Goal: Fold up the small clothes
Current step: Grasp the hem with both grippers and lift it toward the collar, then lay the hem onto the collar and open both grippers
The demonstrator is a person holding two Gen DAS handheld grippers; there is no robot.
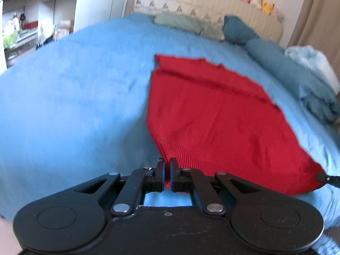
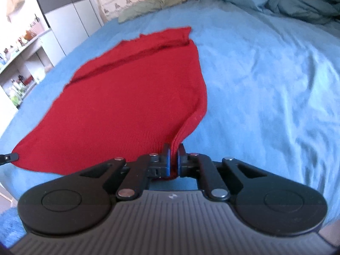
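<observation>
A red knit garment [image 1: 223, 123] lies spread on the blue bed cover [image 1: 74, 106]; it also shows in the right wrist view [image 2: 127, 97]. My left gripper [image 1: 167, 163] is shut on the garment's near left corner at the ribbed hem. My right gripper [image 2: 173, 148] is shut on the near right corner of the hem. Each gripper's tip shows at the edge of the other's view, holding the opposite corner. The garment's far end has a folded band across it.
Pillows [image 1: 240, 29] and a rumpled blue blanket [image 1: 297, 76] lie at the head of the bed, also in the right wrist view [image 2: 297, 0]. White shelves [image 1: 31, 21] with small items stand left of the bed. A beige headboard [image 1: 201, 2] is behind.
</observation>
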